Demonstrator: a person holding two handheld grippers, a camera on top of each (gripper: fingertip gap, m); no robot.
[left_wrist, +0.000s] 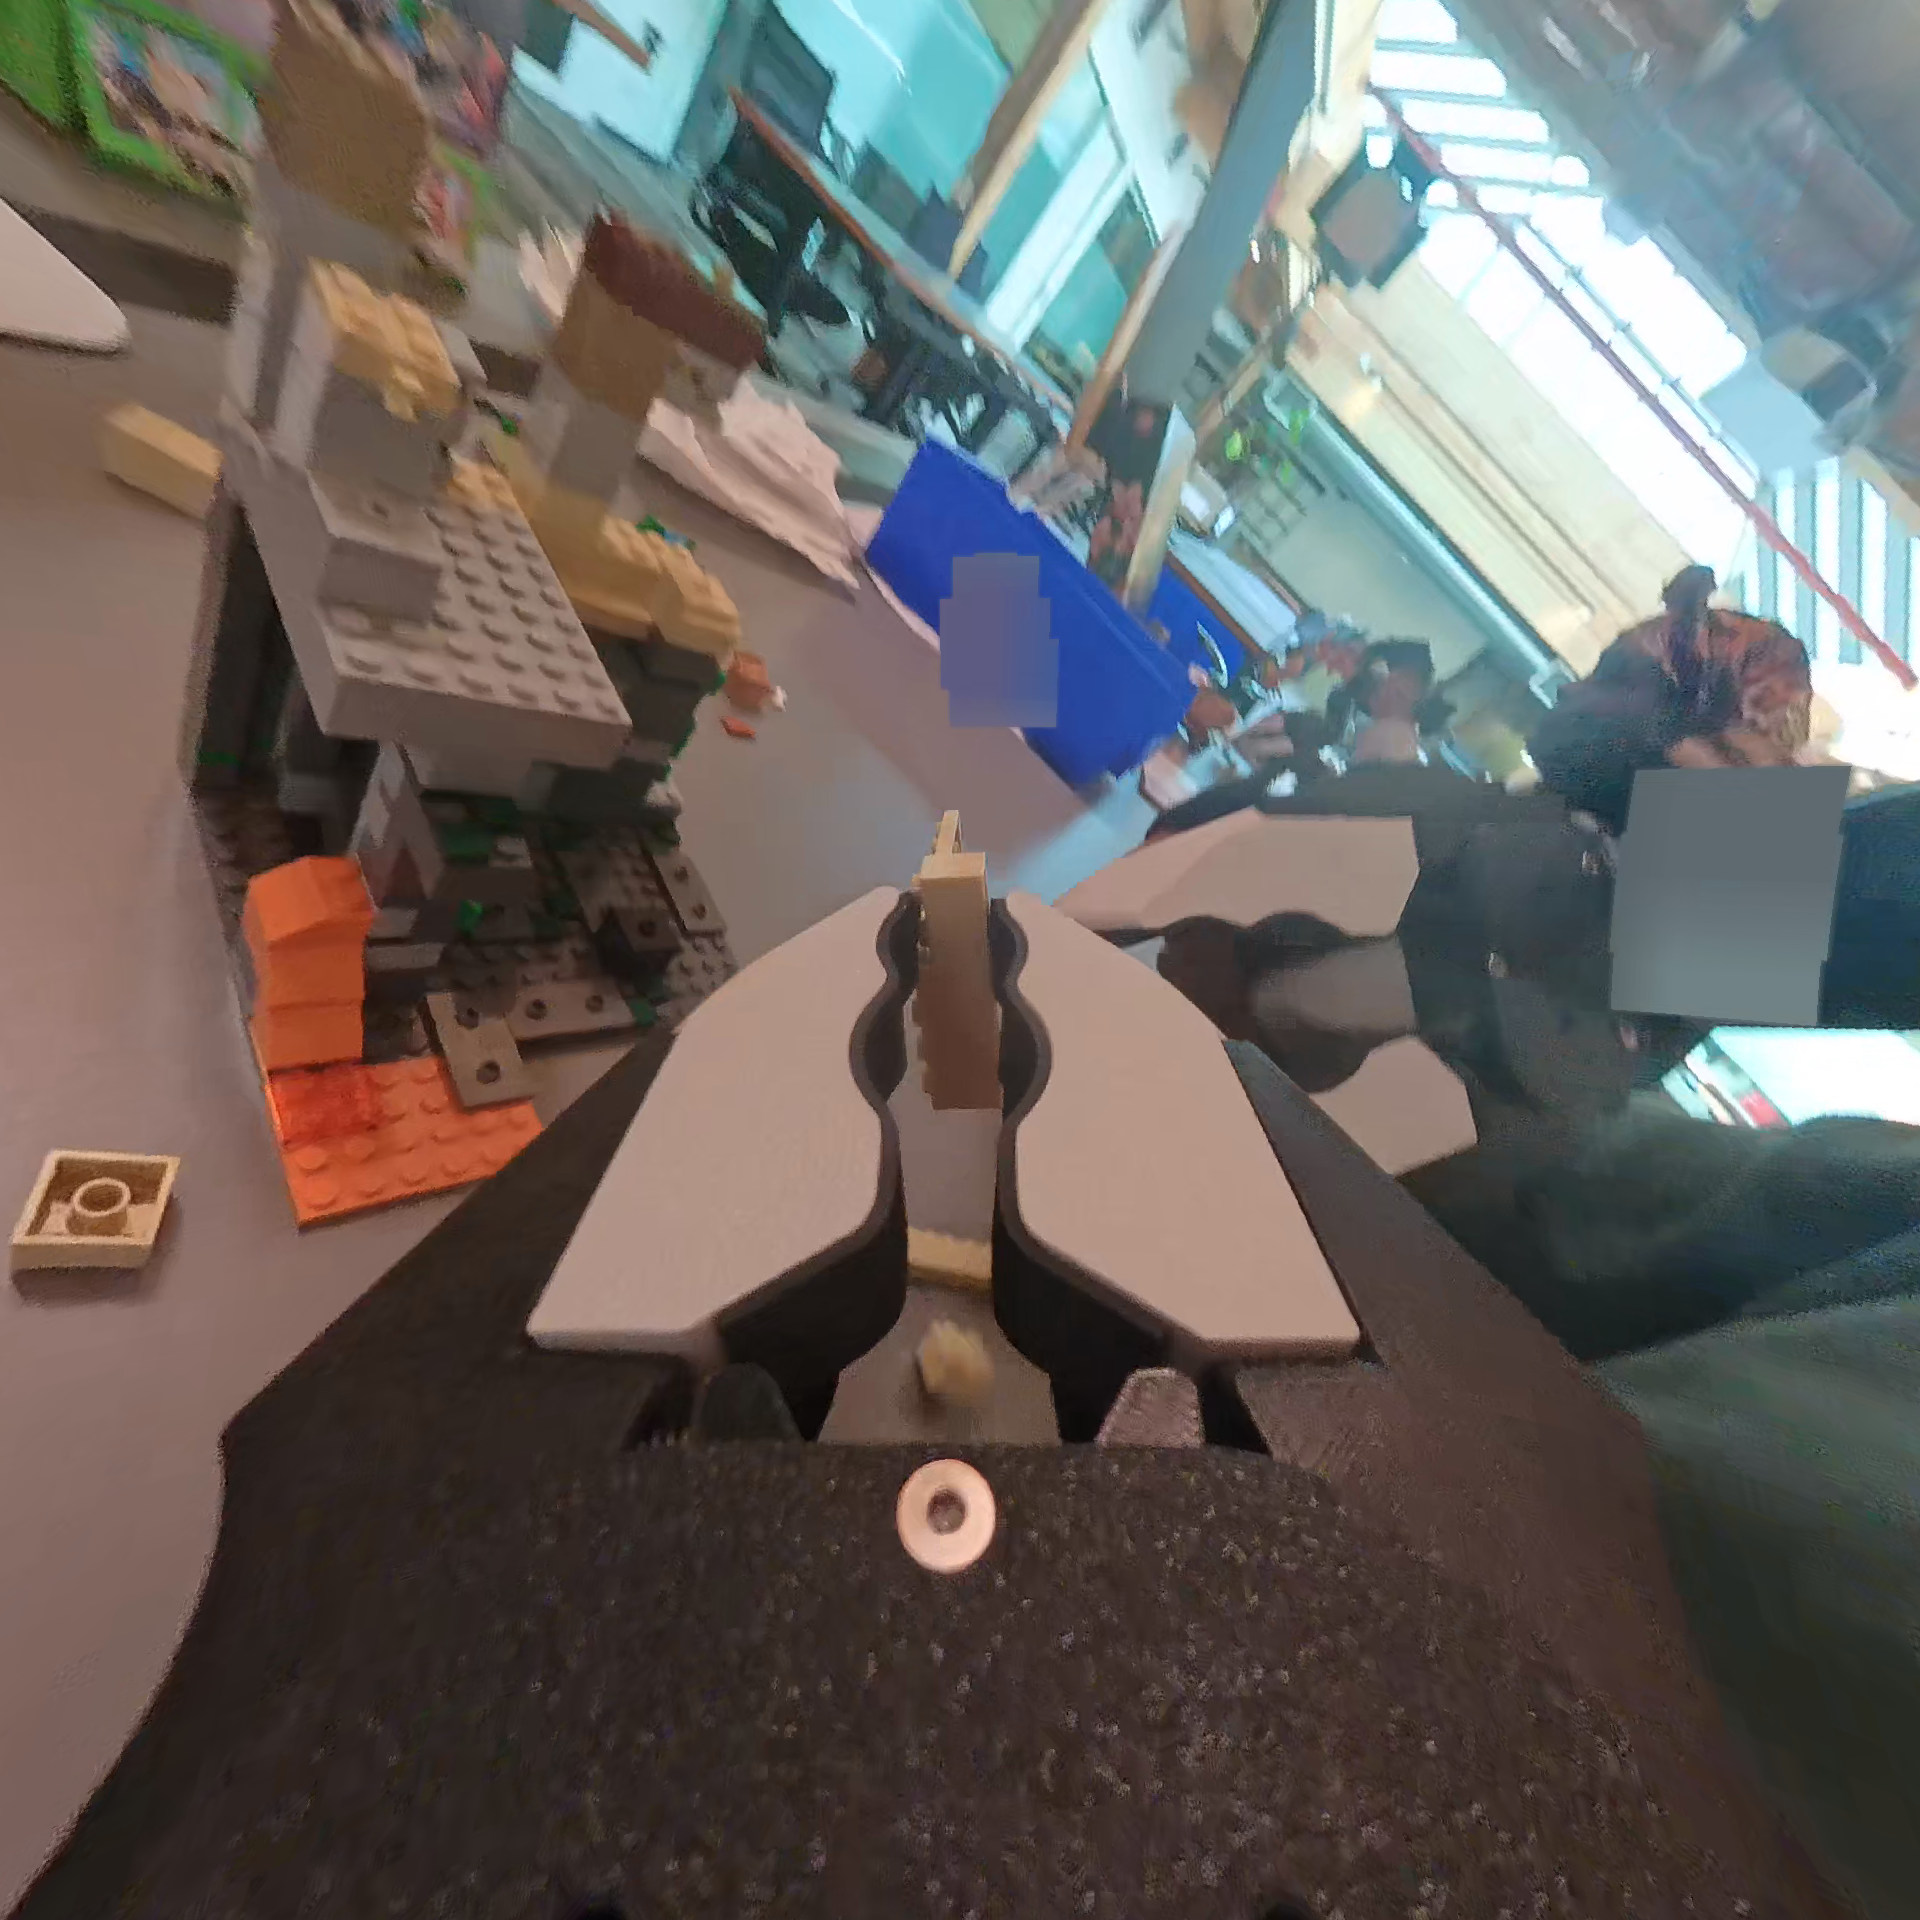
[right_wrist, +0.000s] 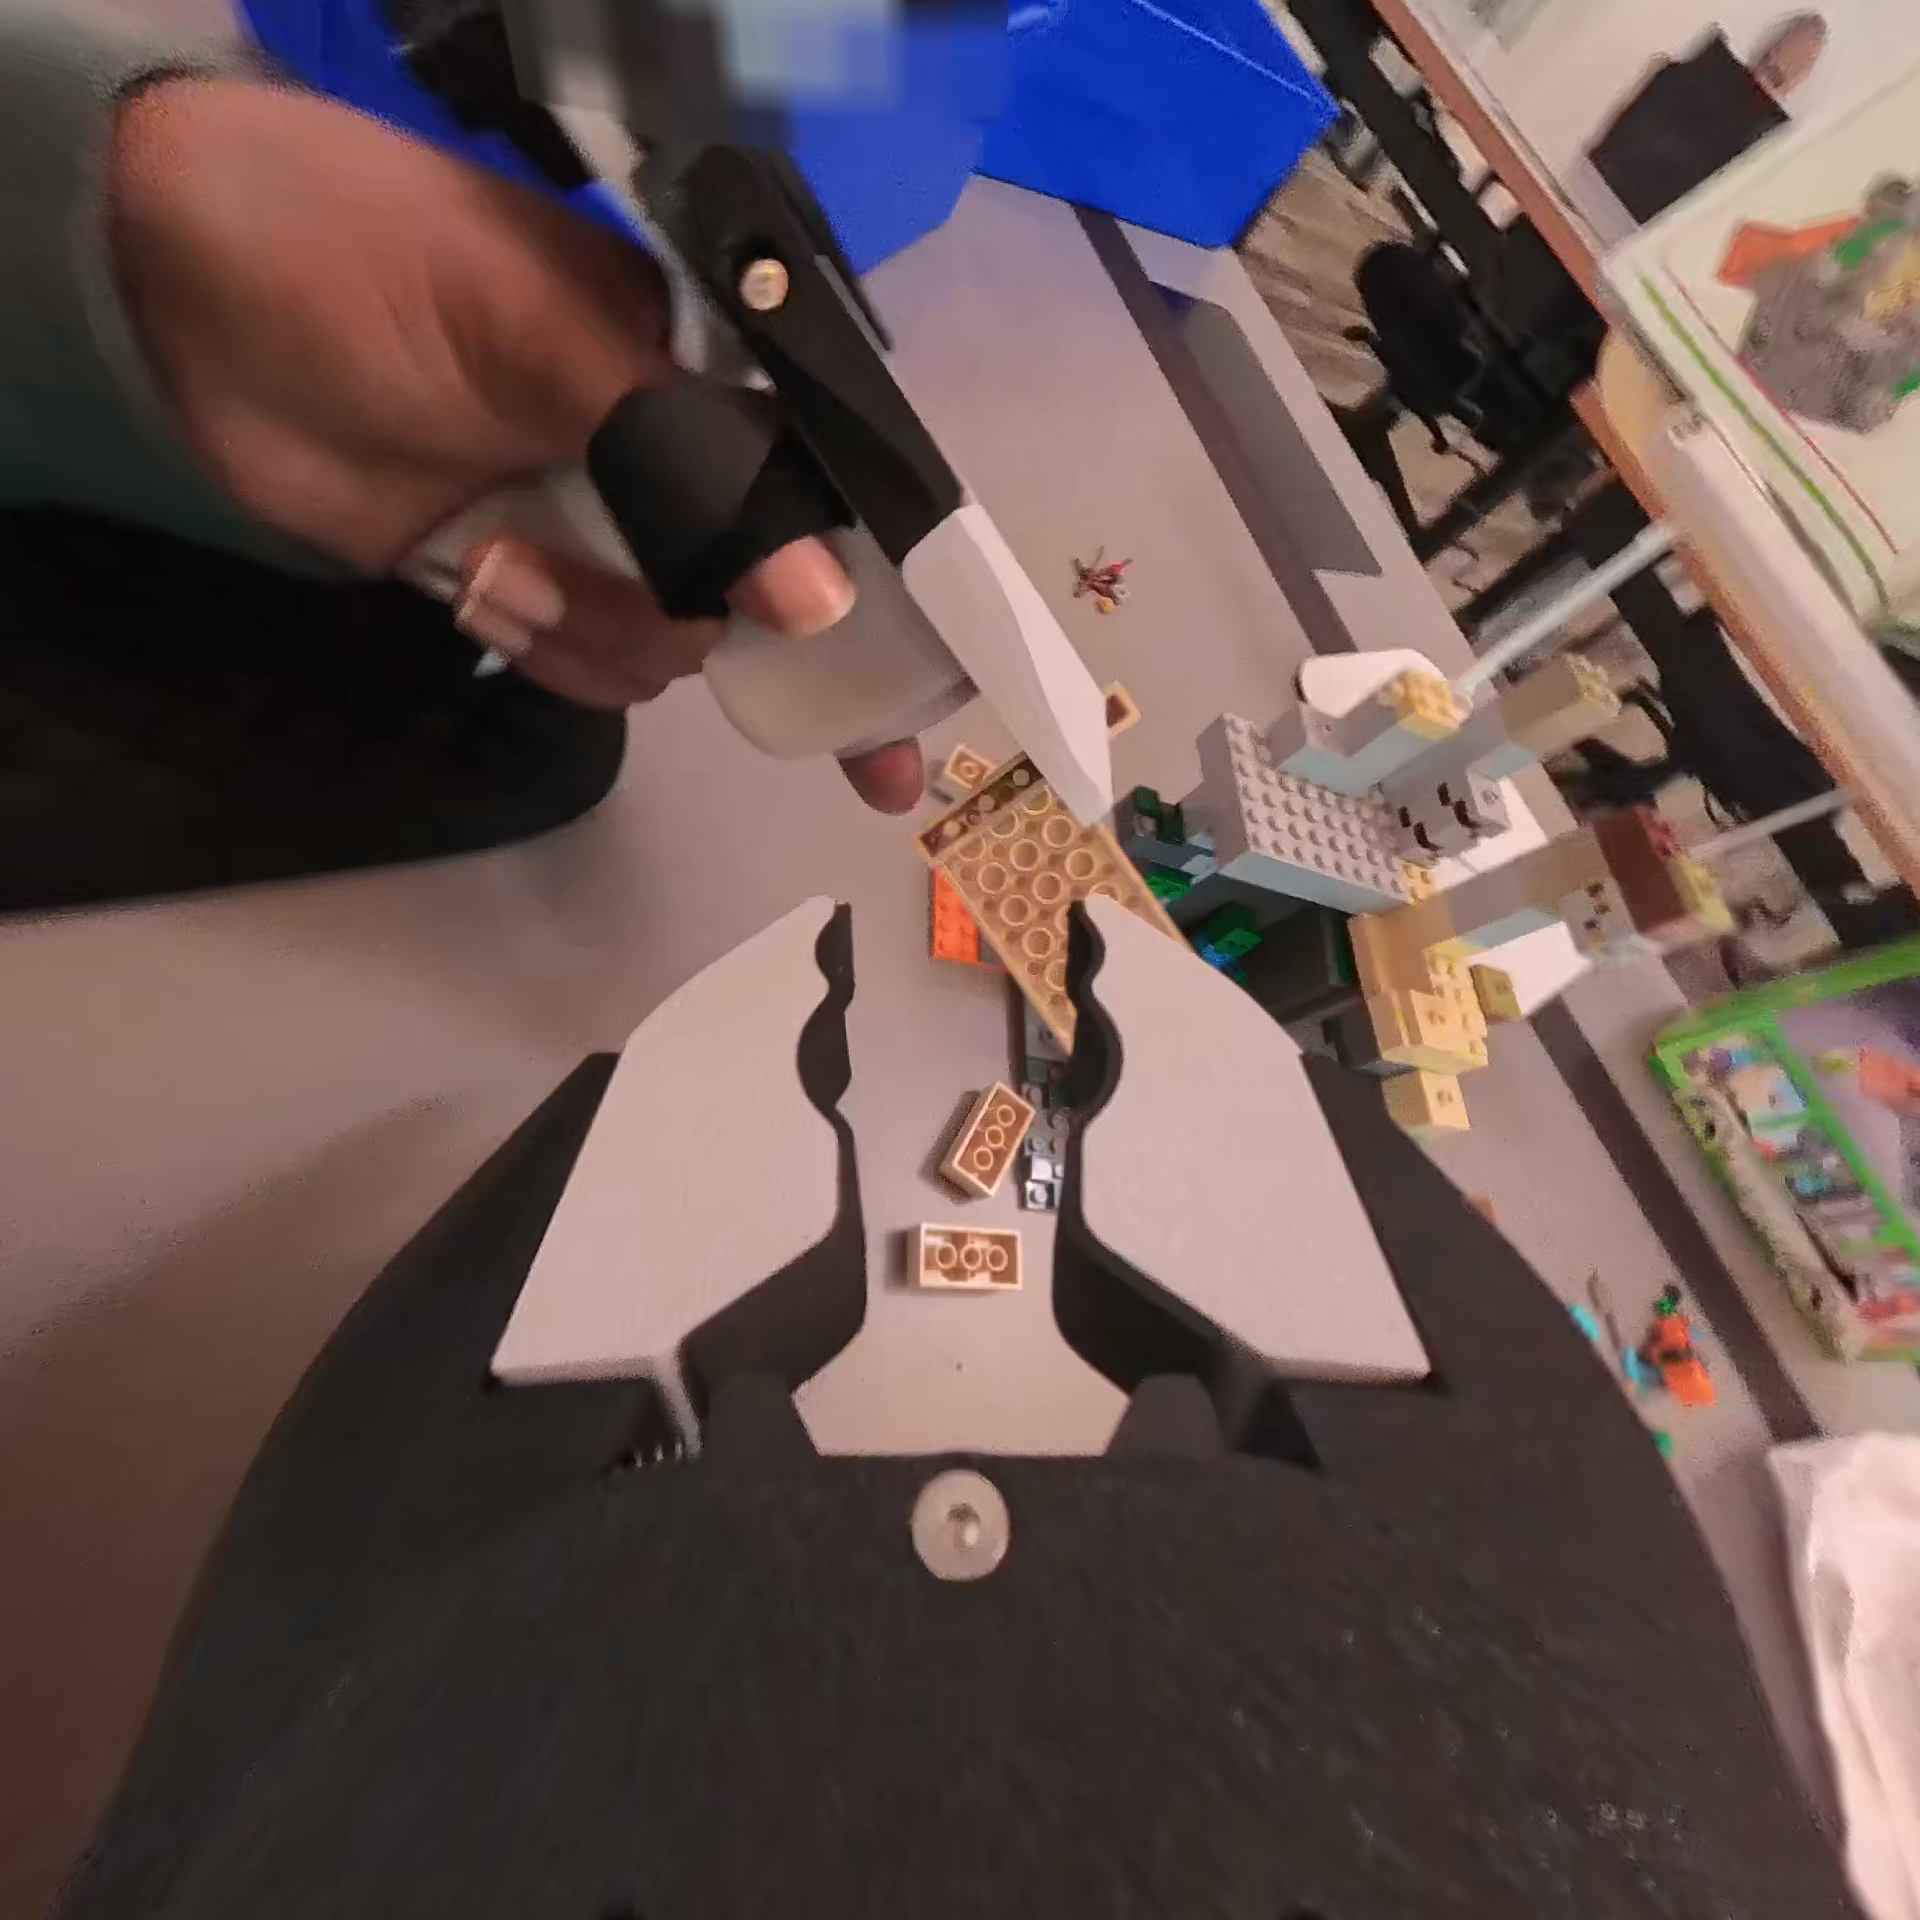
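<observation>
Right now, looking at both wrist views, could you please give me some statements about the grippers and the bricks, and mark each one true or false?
1. The left gripper is shut on a tan plate. True.
2. The right gripper is clamped on a brick. False: its jaws stand open and hold nothing.
3. Two tan bricks lie upside down on the grey table between the right gripper's fingers. True.
4. The orange plate sits on top of the brick model. False: it lies at the model's base, on the table.
5. The bin behind the model is red. False: it is blue.
</observation>
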